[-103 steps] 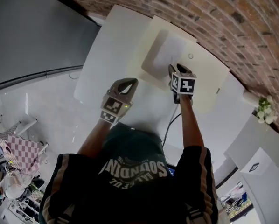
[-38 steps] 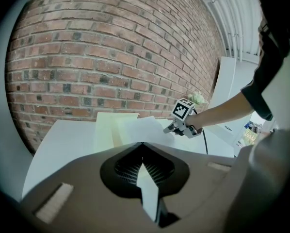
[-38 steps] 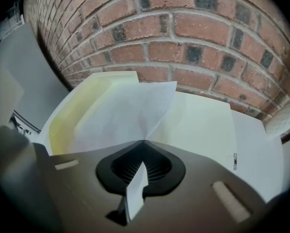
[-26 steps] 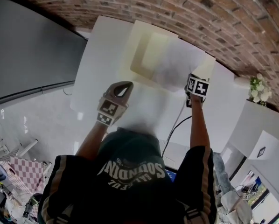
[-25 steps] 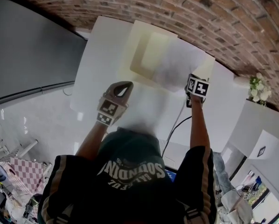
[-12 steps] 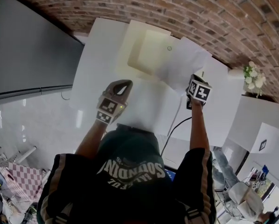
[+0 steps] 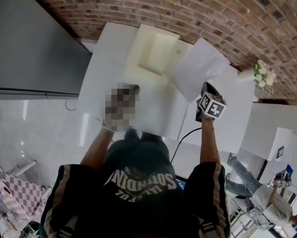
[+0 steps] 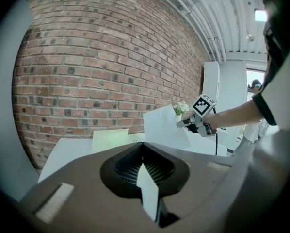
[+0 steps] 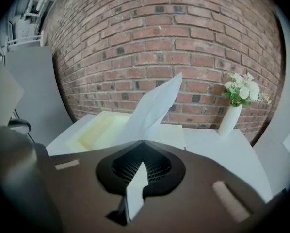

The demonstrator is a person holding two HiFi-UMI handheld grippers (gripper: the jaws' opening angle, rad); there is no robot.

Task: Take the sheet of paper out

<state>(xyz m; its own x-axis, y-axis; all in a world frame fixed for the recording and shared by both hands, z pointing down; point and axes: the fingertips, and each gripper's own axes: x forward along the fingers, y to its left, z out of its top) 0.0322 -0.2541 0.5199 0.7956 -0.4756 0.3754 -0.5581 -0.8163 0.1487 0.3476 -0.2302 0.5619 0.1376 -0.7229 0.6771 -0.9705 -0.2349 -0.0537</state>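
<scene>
The white sheet of paper (image 7: 200,67) hangs in the air to the right of the cream folder (image 7: 156,51), clear of it. My right gripper (image 7: 204,87) is shut on the sheet's lower edge. In the right gripper view the sheet (image 9: 157,106) rises from the closed tips of my right gripper (image 9: 143,141), with the folder (image 9: 104,127) lying open on the table behind. My left gripper (image 7: 132,88) hovers over the white table (image 7: 106,58) in front of the folder, partly under a mosaic patch. In its own view the left gripper (image 8: 142,144) is shut, with nothing in it.
A white vase of flowers (image 7: 258,73) stands at the table's far right corner against the brick wall (image 7: 228,14). A black cable (image 7: 181,138) trails from the right gripper toward the person. A grey panel (image 7: 29,43) stands to the left.
The right gripper has risen and moved right with the sheet, which came fully out of the folder and now hangs beside it. The left gripper lifted slightly.
</scene>
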